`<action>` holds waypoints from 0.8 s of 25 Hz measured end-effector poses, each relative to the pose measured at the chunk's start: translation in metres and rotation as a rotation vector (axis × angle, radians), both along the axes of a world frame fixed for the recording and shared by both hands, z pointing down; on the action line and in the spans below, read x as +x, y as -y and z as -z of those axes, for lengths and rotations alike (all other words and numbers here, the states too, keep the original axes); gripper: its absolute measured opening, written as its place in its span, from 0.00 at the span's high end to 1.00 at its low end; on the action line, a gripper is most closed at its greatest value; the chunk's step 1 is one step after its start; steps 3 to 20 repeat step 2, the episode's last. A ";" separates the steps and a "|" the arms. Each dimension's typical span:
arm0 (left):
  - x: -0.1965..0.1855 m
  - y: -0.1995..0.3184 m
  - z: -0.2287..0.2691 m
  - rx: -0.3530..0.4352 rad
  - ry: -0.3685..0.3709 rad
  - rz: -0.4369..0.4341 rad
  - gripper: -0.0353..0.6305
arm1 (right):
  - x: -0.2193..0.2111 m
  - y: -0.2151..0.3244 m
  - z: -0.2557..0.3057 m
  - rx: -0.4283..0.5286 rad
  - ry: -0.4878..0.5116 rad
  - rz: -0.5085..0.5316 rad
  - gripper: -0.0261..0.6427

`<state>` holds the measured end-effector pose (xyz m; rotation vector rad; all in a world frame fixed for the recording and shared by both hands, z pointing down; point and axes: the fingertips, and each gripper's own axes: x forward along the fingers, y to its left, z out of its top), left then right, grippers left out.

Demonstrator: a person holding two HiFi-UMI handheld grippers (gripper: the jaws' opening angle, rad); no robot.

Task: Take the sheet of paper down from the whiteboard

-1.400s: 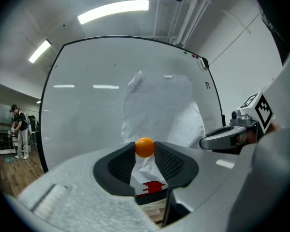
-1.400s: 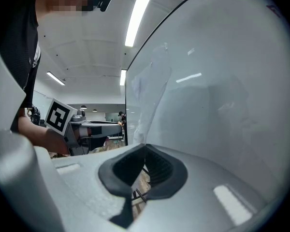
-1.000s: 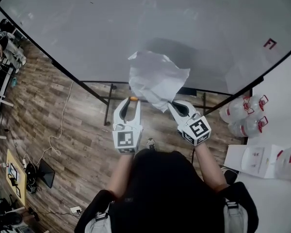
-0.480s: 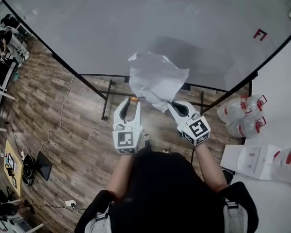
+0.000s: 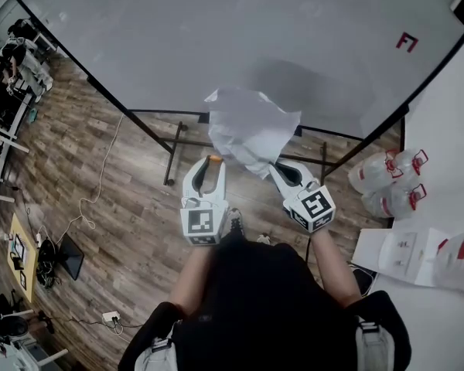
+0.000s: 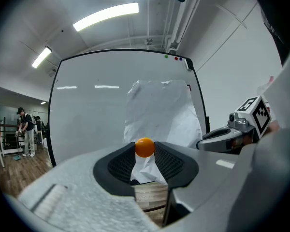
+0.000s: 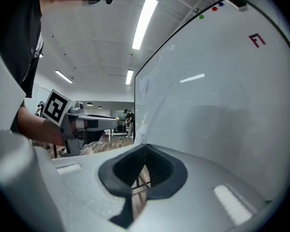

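Note:
The white sheet of paper (image 5: 251, 130) is off the whiteboard (image 5: 216, 45) and hangs crumpled in front of its lower edge. My right gripper (image 5: 272, 166) is shut on the sheet's lower corner. In the right gripper view the paper (image 7: 146, 105) rises edge-on from the closed jaws of that gripper (image 7: 144, 149). My left gripper (image 5: 213, 161) sits just left of the sheet, shut on a small orange ball magnet (image 6: 145, 147). In the left gripper view the paper (image 6: 159, 112) stands behind the ball.
The whiteboard stand's black legs (image 5: 174, 149) cross the wooden floor below the sheet. Two water jugs (image 5: 390, 180) stand at the right beside a white table (image 5: 448, 300) with boxes. A red F mark (image 5: 407, 42) is on the board. Cables (image 5: 93, 199) lie on the floor at the left.
Both grippers keep their grips and relative pose. The left gripper has dropped slightly, and the whiteboard has shifted a little in the view.

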<state>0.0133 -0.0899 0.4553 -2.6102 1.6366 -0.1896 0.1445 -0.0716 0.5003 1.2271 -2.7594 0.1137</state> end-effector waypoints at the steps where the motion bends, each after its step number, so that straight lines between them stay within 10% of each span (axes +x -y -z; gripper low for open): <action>1: 0.001 0.000 0.002 -0.001 -0.004 -0.002 0.75 | 0.001 0.000 0.000 -0.002 -0.001 -0.002 0.96; 20: 0.001 0.000 0.005 -0.001 -0.009 -0.005 0.75 | 0.001 0.000 0.000 -0.004 -0.002 -0.004 0.96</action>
